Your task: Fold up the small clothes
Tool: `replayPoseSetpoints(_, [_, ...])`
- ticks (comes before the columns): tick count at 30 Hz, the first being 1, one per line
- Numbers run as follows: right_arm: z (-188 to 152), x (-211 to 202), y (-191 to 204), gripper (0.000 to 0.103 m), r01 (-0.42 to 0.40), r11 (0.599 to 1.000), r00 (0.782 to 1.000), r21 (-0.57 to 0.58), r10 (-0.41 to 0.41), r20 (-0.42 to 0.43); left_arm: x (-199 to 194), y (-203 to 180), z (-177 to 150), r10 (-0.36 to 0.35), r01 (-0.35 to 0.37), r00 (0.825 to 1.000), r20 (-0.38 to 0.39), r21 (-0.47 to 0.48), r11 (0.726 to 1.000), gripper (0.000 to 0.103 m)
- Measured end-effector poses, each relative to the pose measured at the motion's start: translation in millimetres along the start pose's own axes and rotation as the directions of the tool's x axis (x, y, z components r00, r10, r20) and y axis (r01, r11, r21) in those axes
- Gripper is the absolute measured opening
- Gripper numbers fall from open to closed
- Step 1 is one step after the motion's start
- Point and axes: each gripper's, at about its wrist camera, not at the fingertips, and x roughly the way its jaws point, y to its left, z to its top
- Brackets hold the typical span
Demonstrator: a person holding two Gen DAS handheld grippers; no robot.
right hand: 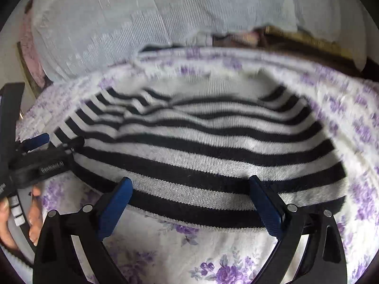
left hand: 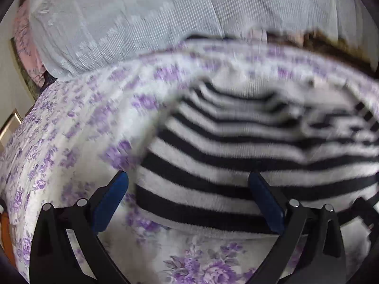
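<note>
A black-and-white striped knitted garment (right hand: 201, 146) lies spread on a bed covered by a white sheet printed with purple flowers (right hand: 213, 260). Its ribbed lower hem faces the cameras and the stripes run across both views; toward the far end the knit is rumpled into a few shallow folds, and a plain white ribbed part shows there.

The right gripper (right hand: 190, 194) has black arms with blue pads, and its jaws are spread wide. Both fingertips sit over the near hem of the garment, one at each side of the view, with striped fabric lying between them, but the pads do not press on it.

The left gripper (left hand: 189, 189) is built the same way and its jaws also stand wide apart. Its left fingertip is over the flowered sheet just beside the garment's edge, and its right fingertip is over the stripes; nothing is pinched. In the right wrist view this gripper appears at the left border, at the garment's corner, with the person's left hand (right hand: 14, 215) wrapped around its handle.

Beyond the bed hangs a pale, finely ribbed sheer curtain (left hand: 142, 23), and both views are softened by blur.
</note>
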Motion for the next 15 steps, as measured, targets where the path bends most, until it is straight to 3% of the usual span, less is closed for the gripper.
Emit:
replayPoseSetpoints(5, [-2.2,-1.8,1.0,0.100,0.010,1.000,1.000,-0.016,-0.010,0.015,0.4,3.9,-0.6,-0.015,0.015,1.000,0.003,-0.020,1.000,0.099])
replayPoseSetpoints(10, [1.8,-13.5,1.3,0.100,-0.012,1.000,0.995,0.013,0.011,0.098,-9.2,0.2,0.4,0.000,0.000,0.999,0.051,-0.004,1.000,0.099])
replayPoseSetpoints(13, [12.3,-4.2,9.7,0.100,-0.006,1.000,0.996,-0.002,0.006,0.088,-15.3,1.4,1.8,0.000,0.001,0.997,0.083,-0.013,1.000,0.099])
replayPoseSetpoints(15, [14.5,9.5,19.5,0.100,0.051,0.997,0.998,-0.050,-0.049,0.035,-15.5,1.4,2.6,0.005,-0.003,0.996,0.089,-0.015,1.000,0.099])
